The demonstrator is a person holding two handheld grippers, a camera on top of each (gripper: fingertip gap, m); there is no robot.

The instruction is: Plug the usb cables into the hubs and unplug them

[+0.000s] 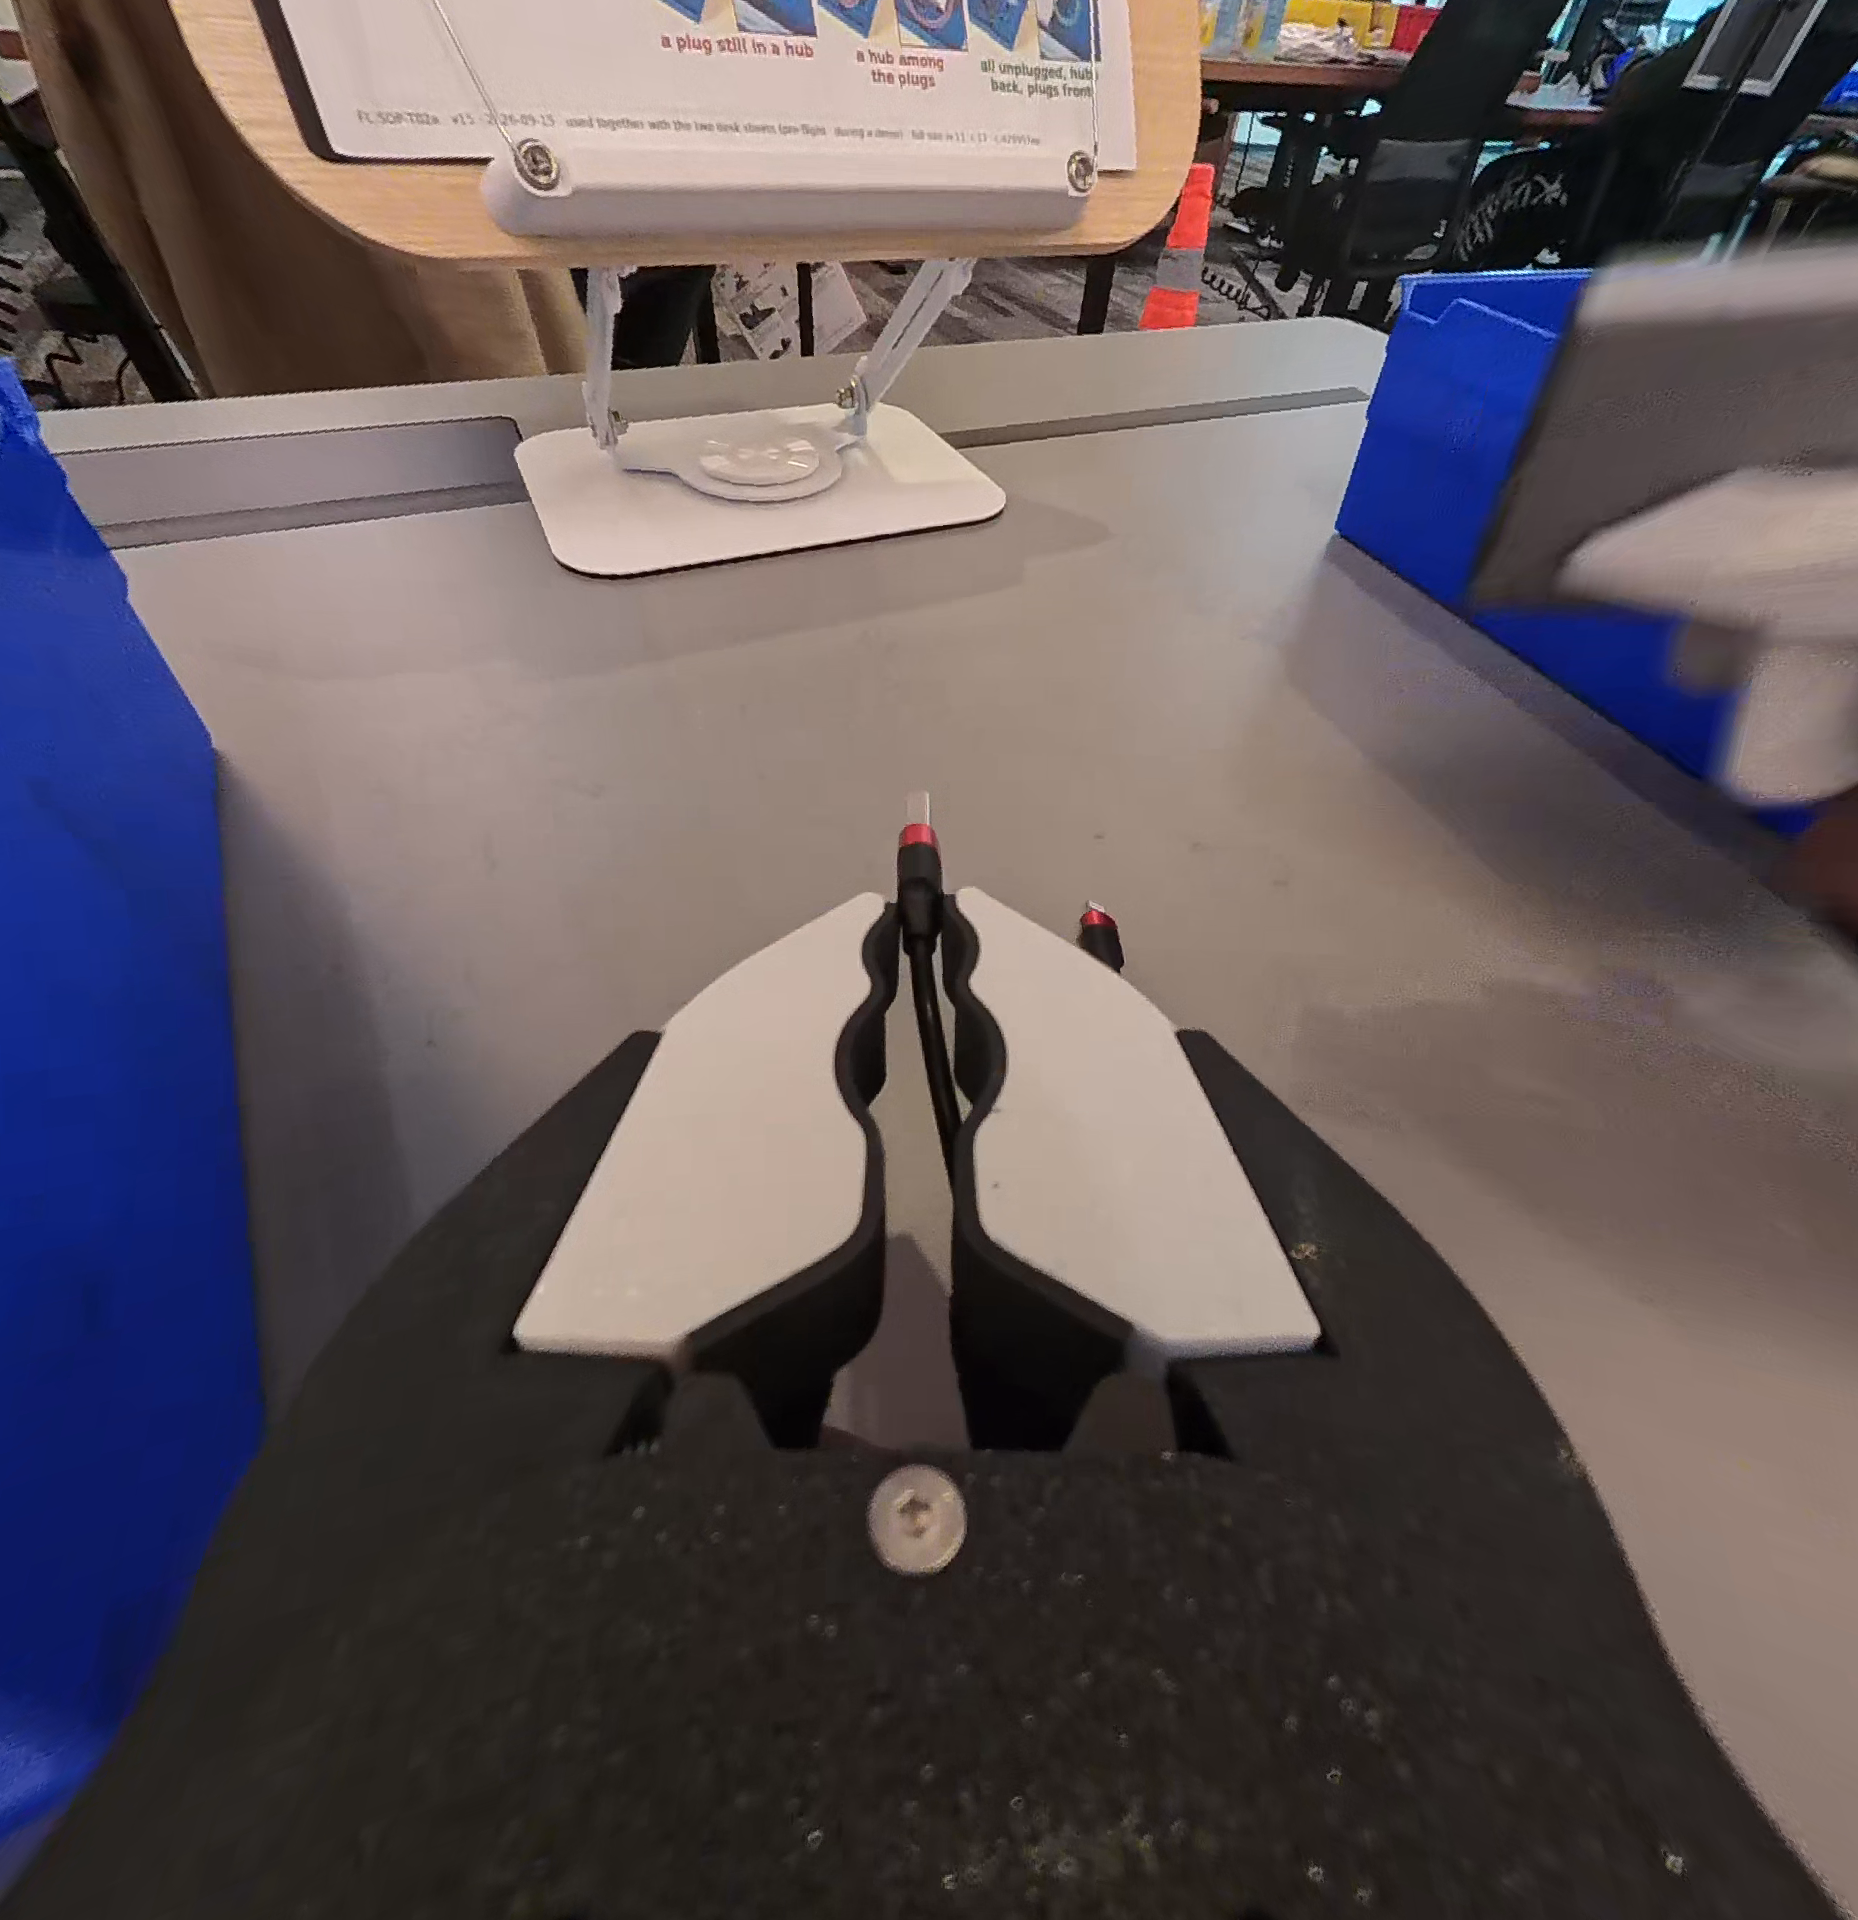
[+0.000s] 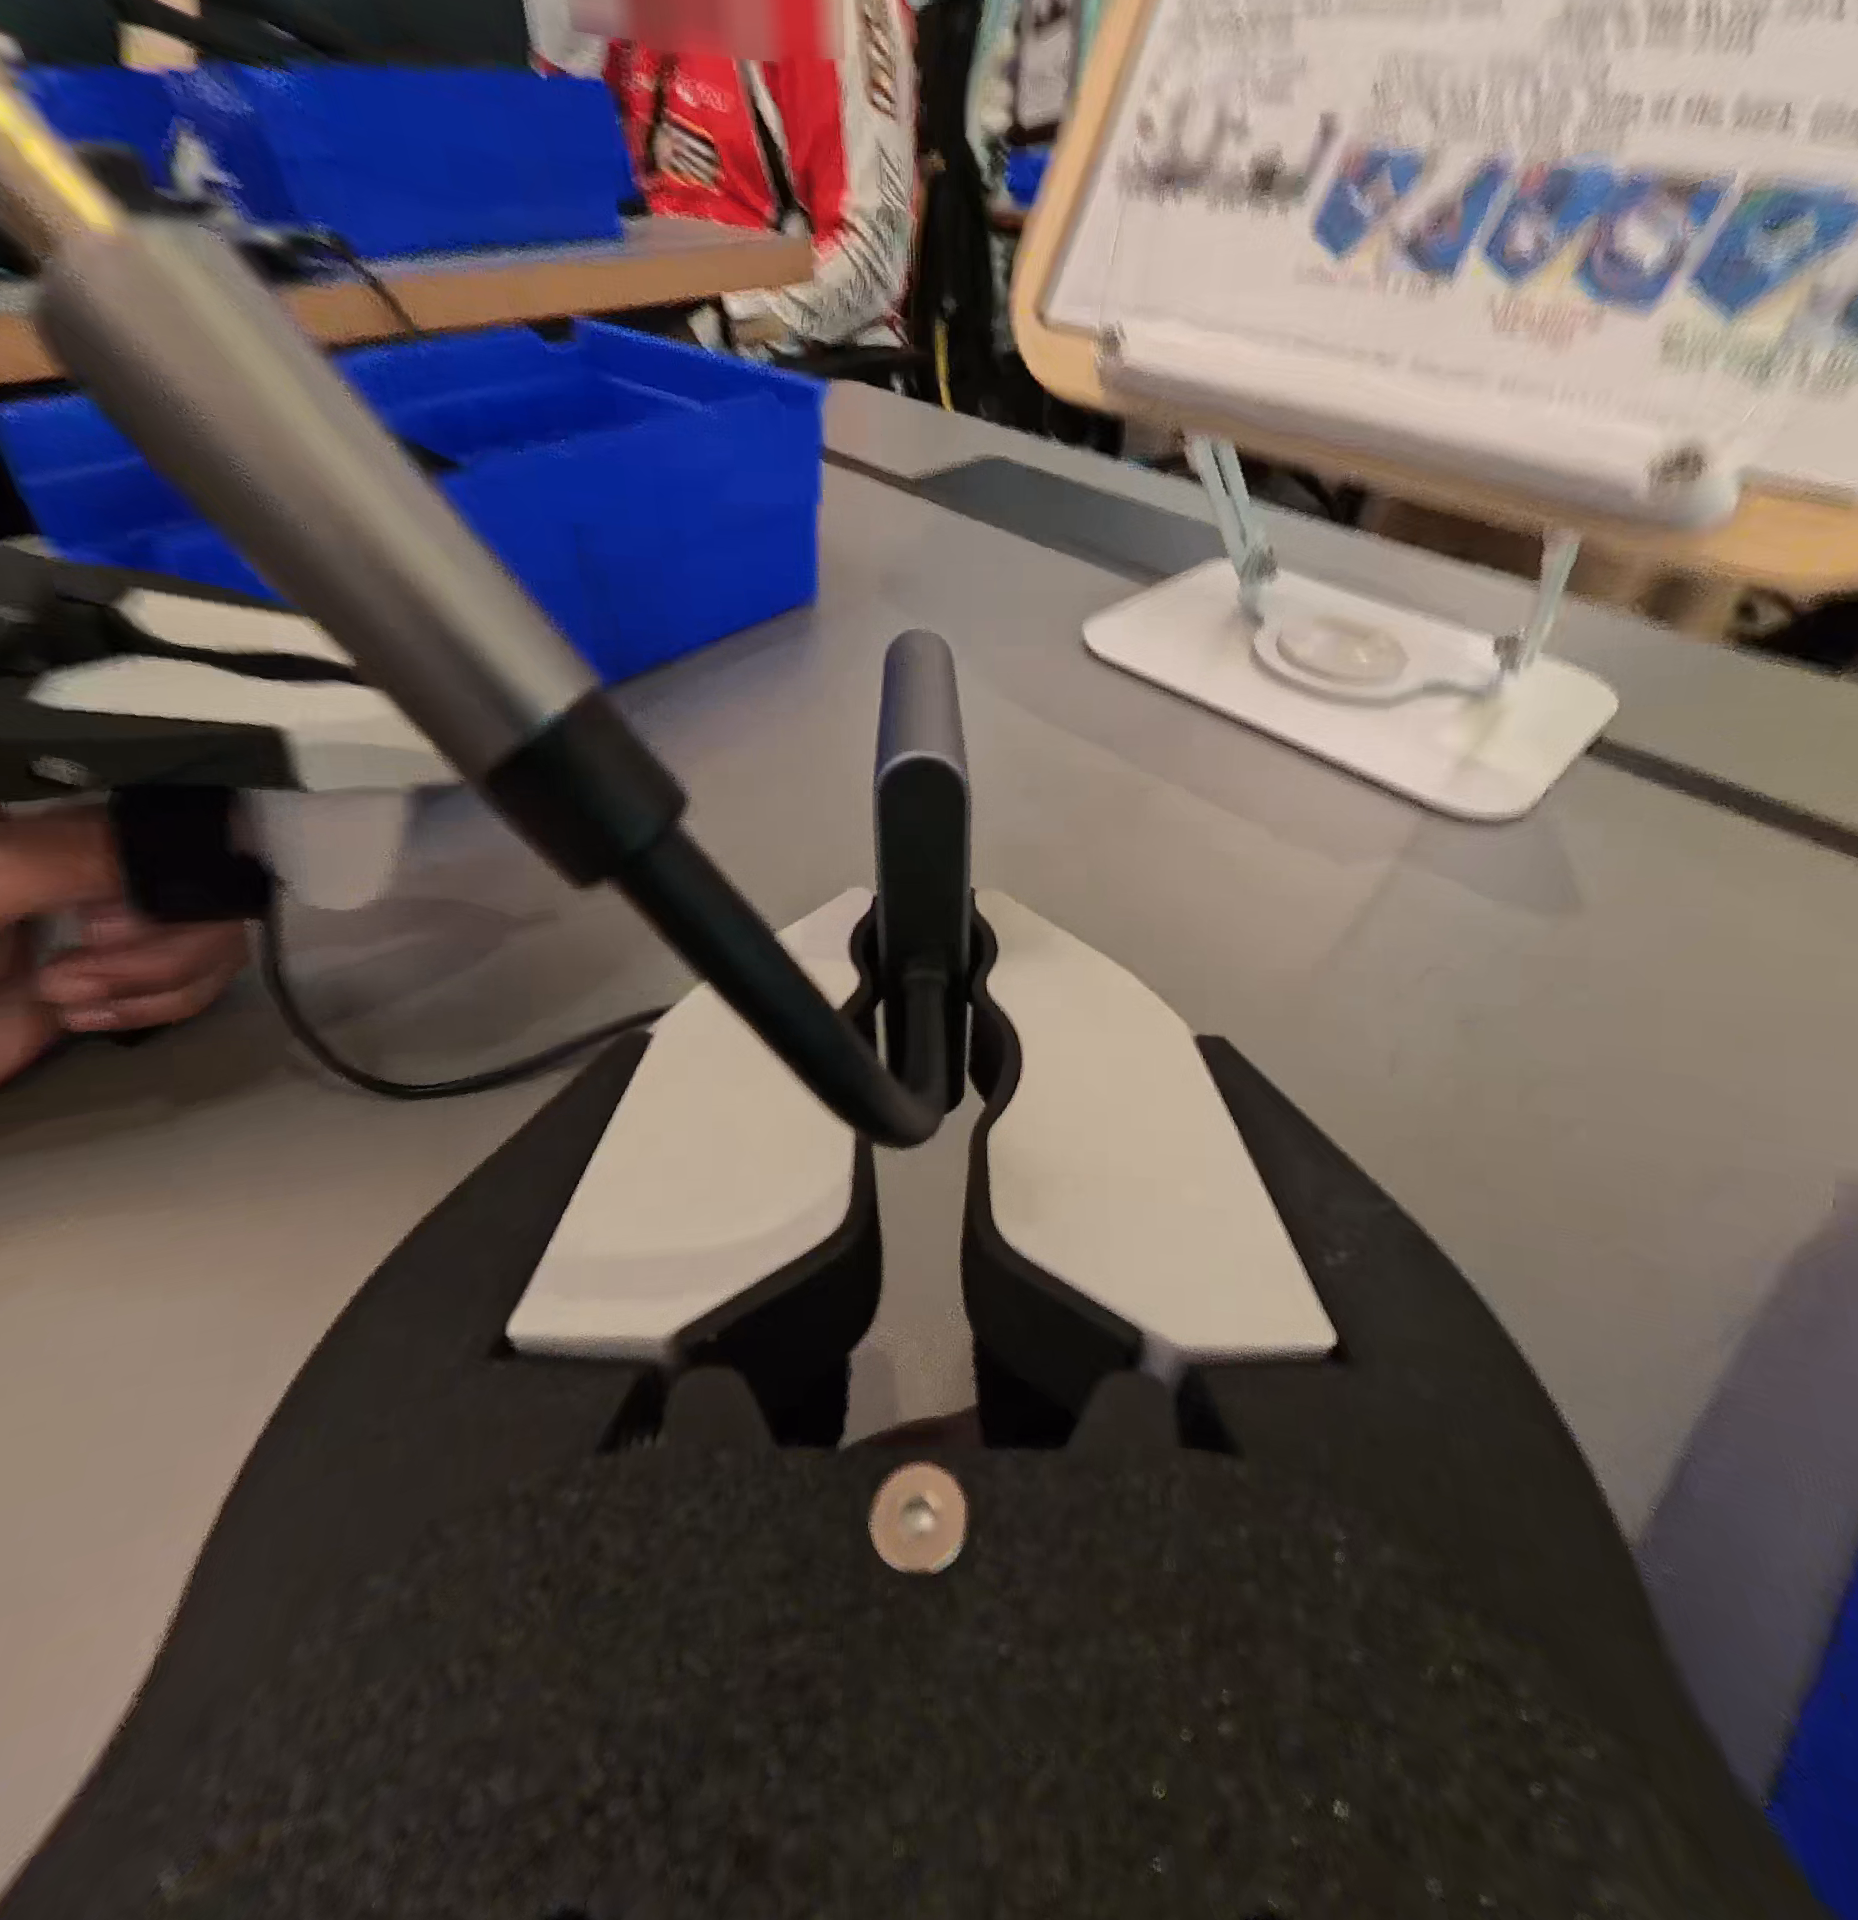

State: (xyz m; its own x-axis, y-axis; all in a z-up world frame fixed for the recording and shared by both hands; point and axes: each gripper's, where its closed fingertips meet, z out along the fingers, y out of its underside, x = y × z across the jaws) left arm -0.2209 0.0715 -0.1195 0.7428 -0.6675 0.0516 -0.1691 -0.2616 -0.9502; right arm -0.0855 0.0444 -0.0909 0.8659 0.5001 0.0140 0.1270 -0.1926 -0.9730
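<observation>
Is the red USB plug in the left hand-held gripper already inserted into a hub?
No, the red USB plug points into open air above the grey table.

The grey table (image 1: 1008, 675) is open in the middle; 2 blue bins (image 1: 73, 935) (image 1: 1444, 478) close both sides, the white stand (image 1: 759, 499) blocks the back.

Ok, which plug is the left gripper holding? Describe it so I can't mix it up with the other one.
Start at the white stand base at the back of the grey table, then come straight toward the camera to the left gripper. The held plug sticks out past the fingertips, red collar and metal tip pointing forward. The second red plug sits lower, just right of the fingers, ungripped.
</observation>
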